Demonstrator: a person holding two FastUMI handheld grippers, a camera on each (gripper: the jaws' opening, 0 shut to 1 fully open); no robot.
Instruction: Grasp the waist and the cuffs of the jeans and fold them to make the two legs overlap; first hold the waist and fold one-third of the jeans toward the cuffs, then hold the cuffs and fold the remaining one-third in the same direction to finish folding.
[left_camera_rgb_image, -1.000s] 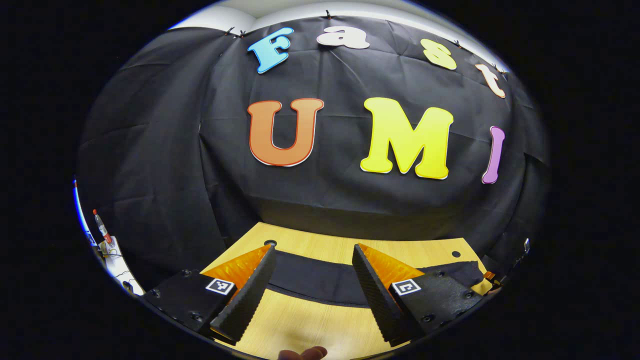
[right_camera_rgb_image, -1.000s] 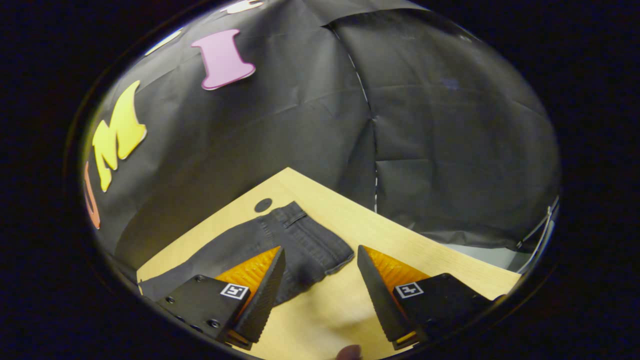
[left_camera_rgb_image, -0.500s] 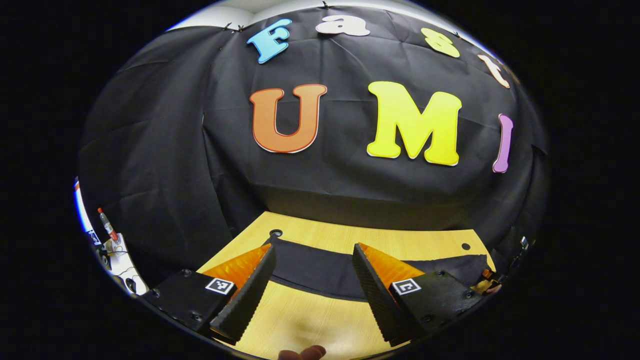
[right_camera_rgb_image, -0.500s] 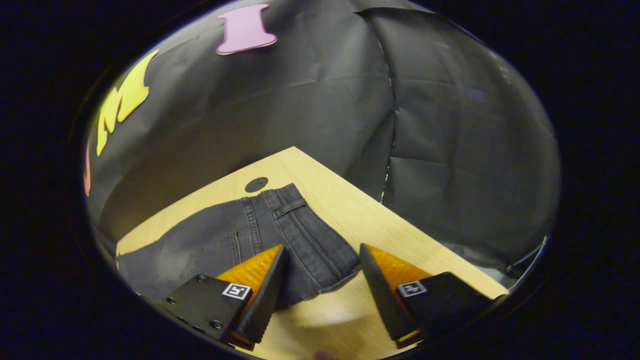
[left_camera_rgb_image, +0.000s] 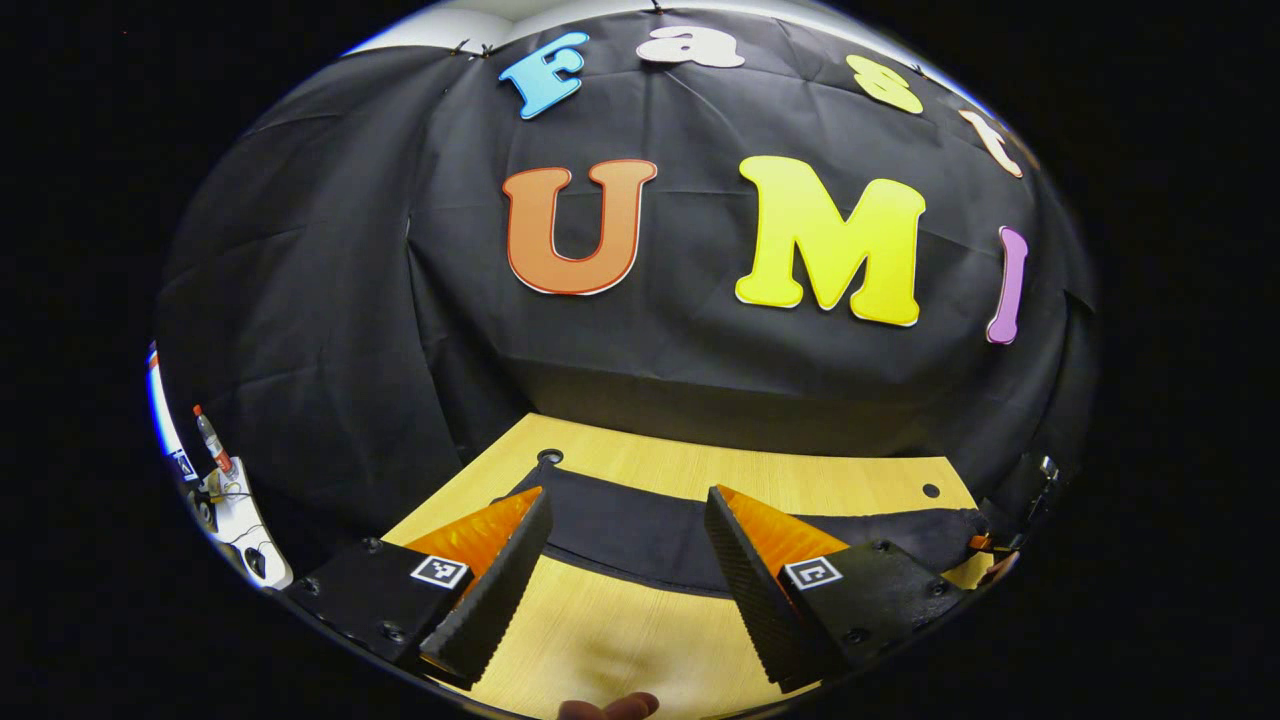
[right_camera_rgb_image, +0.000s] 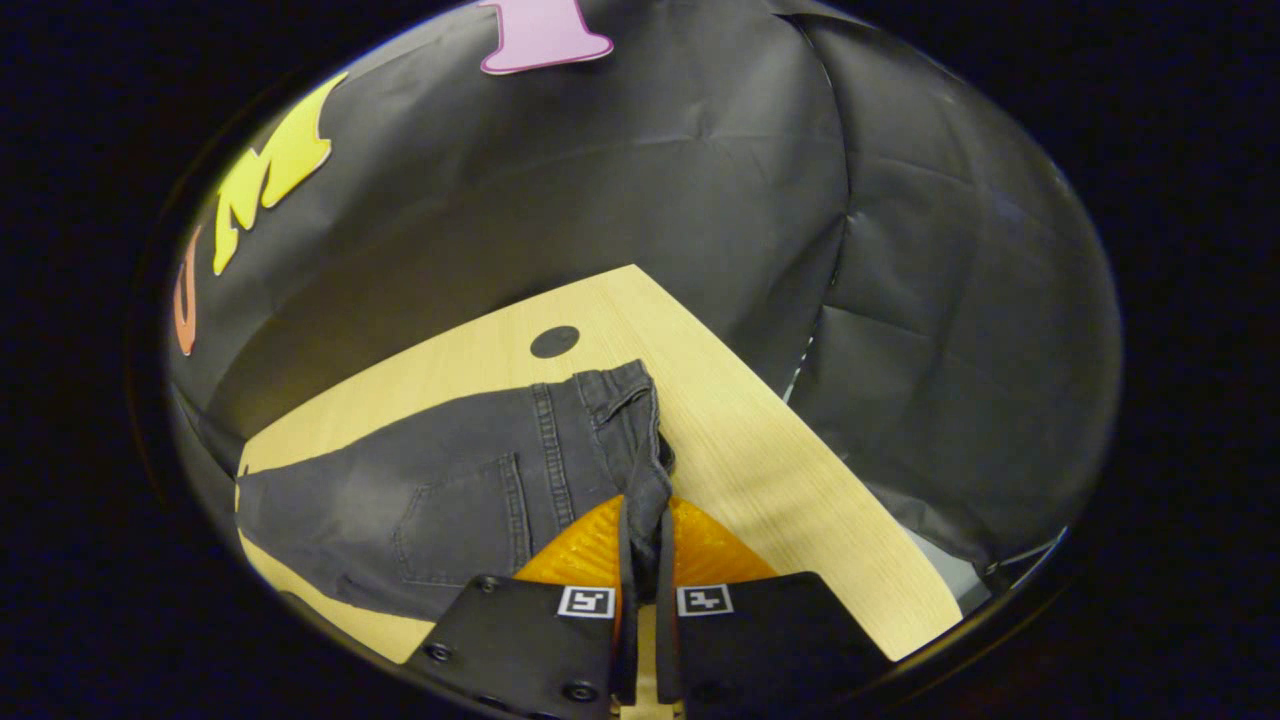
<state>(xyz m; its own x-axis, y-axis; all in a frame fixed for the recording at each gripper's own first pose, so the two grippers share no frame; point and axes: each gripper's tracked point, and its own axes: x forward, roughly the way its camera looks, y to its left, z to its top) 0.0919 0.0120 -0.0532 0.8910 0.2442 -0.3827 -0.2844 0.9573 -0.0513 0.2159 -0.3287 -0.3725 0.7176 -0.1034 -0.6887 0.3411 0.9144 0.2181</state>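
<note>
**Waist pinched, first fold not yet made**

One wooden table (right_camera_rgb_image: 760, 470) carries one pair of dark jeans (right_camera_rgb_image: 440, 490), spread flat across its far half. In the right gripper view the seat side faces up, a back pocket plain to see, and the legs run off toward the left edge. In the left gripper view the same garment shows as a long dark band (left_camera_rgb_image: 640, 525) across the tabletop.

The right gripper (right_camera_rgb_image: 645, 545) has its fingers clenched on the waistband (right_camera_rgb_image: 645, 470), a bunched ridge of denim rising between them. The left gripper (left_camera_rgb_image: 625, 560) is released, its jaws wide apart and above bare wood near the closest edge of the cloth, touching nothing.

Judged from this, the task is barely begun: one grasp of two is made, the legs are not yet laid over each other, and both one-third folds remain. Two round holes mark the tabletop.
</note>
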